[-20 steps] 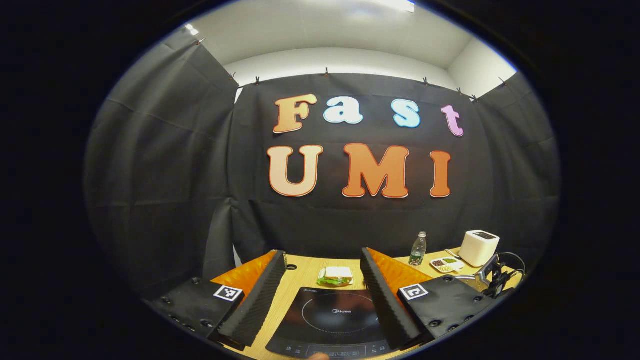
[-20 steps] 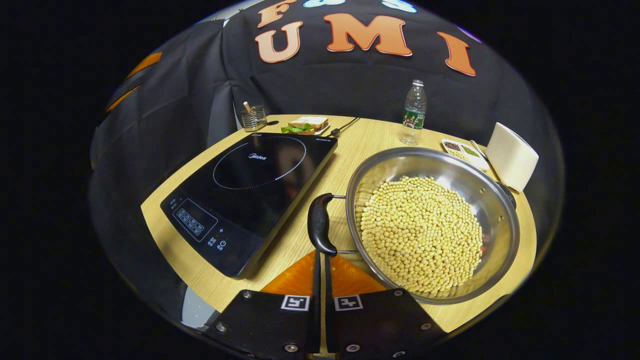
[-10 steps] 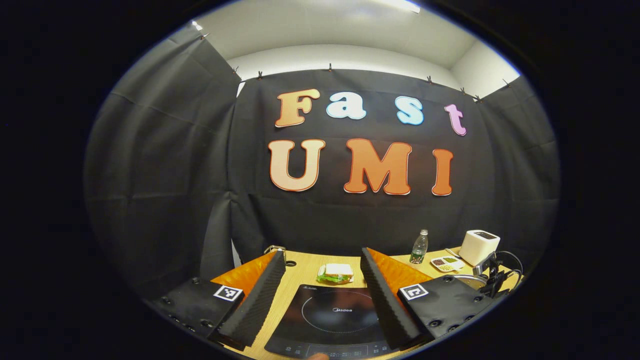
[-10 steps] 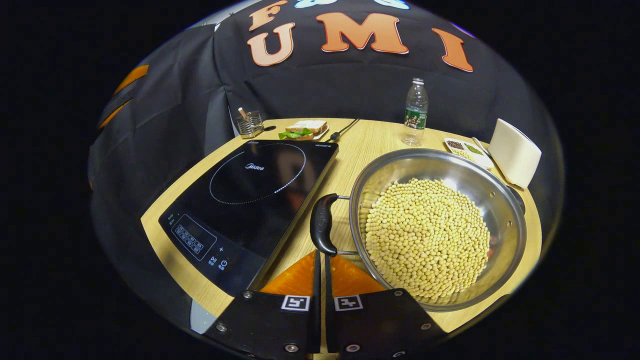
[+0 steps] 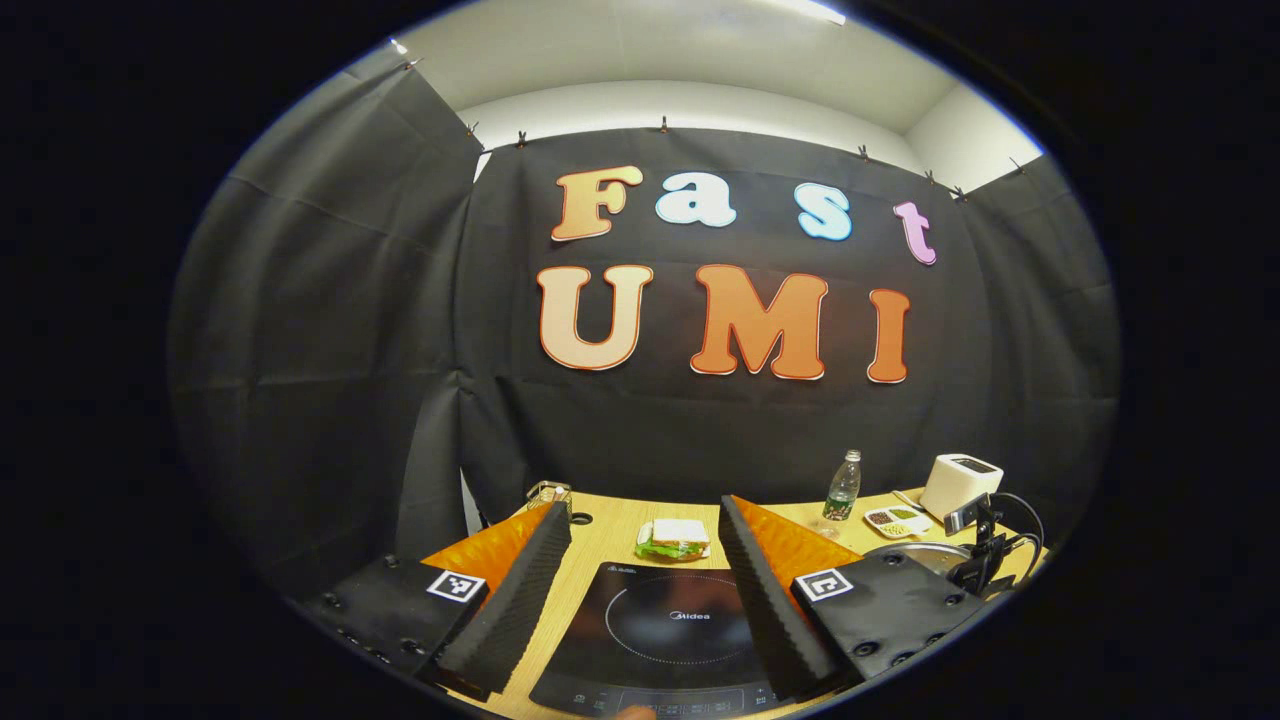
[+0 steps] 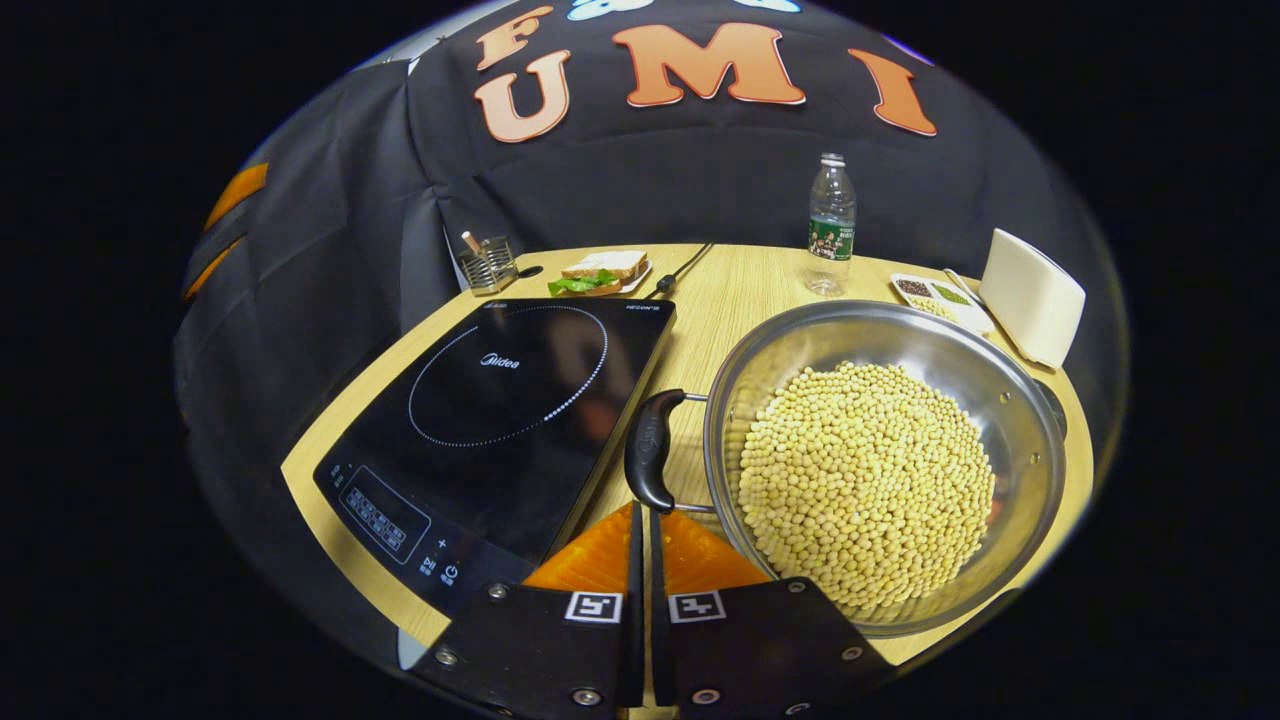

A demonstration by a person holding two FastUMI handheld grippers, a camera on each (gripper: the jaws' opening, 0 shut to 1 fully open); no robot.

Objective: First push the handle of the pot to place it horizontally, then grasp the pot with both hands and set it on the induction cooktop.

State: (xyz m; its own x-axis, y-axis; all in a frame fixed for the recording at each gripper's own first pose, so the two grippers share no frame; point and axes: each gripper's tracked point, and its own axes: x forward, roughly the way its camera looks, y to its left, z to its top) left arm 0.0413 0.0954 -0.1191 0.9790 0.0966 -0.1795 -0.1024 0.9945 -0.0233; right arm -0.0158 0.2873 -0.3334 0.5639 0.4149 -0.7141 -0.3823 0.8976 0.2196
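bare table (image 6: 700, 300) lies ahead of the right gripper (image 6: 641, 515) between cooktop (image 6: 500, 400) and pot (image 6: 880, 470); the handle (image 6: 650, 450) blocks that gap.

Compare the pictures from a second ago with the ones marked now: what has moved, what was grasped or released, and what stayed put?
The right hand-held gripper, shut and holding nothing, has crept forward to the pot's black handle. The left hand-held gripper, open, has tipped slightly down over the induction cooktop. Nothing was grasped or released. The pot of beans, sandwich, bottle and cooktop rest as before.
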